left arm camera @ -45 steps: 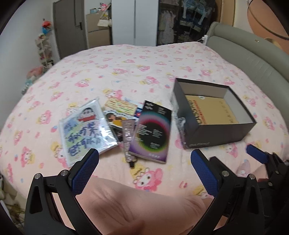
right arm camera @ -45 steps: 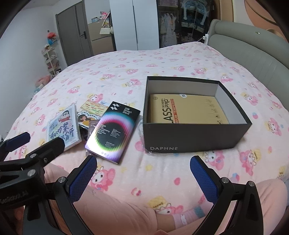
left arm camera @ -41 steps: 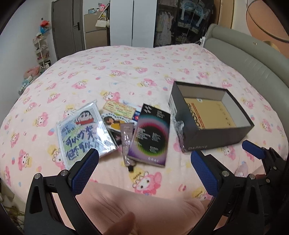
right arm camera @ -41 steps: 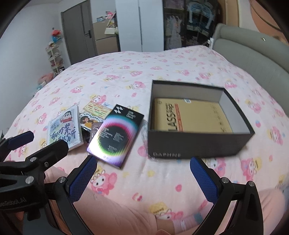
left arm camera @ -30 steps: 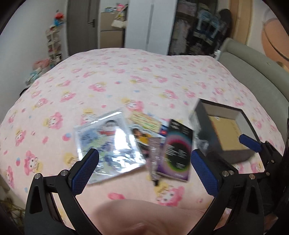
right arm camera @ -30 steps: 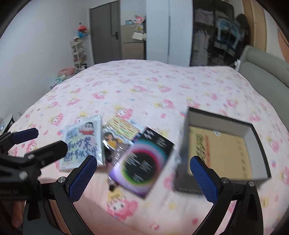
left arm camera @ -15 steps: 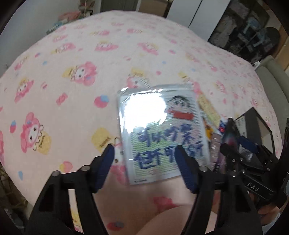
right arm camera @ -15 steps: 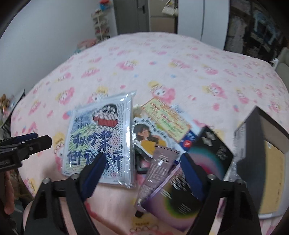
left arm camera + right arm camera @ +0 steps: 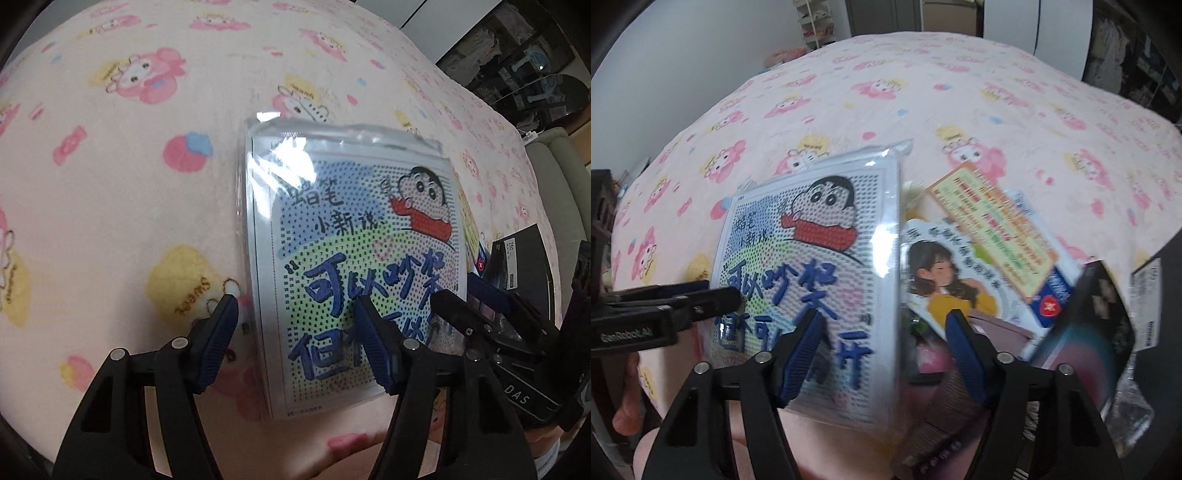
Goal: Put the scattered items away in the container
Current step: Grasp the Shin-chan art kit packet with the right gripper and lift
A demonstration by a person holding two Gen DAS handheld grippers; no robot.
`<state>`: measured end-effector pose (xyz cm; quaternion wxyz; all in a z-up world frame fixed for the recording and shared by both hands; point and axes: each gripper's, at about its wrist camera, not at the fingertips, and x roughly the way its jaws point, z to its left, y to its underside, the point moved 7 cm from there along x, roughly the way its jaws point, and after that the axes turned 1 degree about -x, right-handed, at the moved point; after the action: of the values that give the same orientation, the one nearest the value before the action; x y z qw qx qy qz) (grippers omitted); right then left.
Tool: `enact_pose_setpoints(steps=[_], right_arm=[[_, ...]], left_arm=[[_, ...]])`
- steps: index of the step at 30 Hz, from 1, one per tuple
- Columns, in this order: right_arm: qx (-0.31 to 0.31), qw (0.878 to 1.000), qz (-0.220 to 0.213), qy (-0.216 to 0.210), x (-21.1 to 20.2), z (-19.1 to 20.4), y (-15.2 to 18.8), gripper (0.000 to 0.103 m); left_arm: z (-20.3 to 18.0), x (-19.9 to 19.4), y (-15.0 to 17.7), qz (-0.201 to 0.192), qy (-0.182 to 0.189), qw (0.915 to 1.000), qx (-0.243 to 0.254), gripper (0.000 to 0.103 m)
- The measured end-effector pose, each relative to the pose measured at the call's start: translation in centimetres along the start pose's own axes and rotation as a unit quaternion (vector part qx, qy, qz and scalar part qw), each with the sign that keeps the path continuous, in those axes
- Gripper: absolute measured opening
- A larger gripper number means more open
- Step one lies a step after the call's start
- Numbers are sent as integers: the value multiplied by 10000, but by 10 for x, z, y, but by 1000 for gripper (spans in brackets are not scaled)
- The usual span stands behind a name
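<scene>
A plastic-wrapped cartoon bead packet (image 9: 351, 258) lies flat on the pink bed sheet. My left gripper (image 9: 295, 332) points down over its left edge: one finger is over the sheet, the other over the packet's face, neither pressing. My right gripper (image 9: 882, 347) straddles the right edge of the packet (image 9: 812, 258), and its jaws are closing with that edge between them, pads not touching. Beside it lie a card with a girl in yellow (image 9: 945, 284), an orange-and-yellow leaflet (image 9: 993, 229), a mauve tube (image 9: 993, 328) and a dark rainbow-ring book (image 9: 1086, 332). The black box (image 9: 524, 269) is at the right.
The pink patterned bed sheet (image 9: 110, 184) spreads far to the left and behind. The person's pink-clad leg fills the bottom of both views, and a hand (image 9: 626, 406) shows at the lower left. Shelves and wardrobes stand beyond the bed.
Both grippers have dropped and swung left from above the box and book to the cartoon packet, which now fills both views. Both pairs of jaws have narrowed.
</scene>
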<state>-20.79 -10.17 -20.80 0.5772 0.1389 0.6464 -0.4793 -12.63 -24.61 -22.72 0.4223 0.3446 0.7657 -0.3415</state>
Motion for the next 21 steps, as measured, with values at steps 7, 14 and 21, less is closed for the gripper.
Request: enact_pose_setpoints(steps=[7, 14, 21], right_arm=[[-29, 9999, 16, -144, 2, 11, -3, 48], [256, 9992, 95, -295, -9, 6, 13, 48], [176, 9995, 183, -176, 4, 11, 20, 50]], left_arm=[[-4, 0, -4, 70, 254, 9996, -83, 61], [3, -1, -7, 129, 486, 9987, 53, 57], [3, 6, -6, 225, 581, 9979, 170, 65]])
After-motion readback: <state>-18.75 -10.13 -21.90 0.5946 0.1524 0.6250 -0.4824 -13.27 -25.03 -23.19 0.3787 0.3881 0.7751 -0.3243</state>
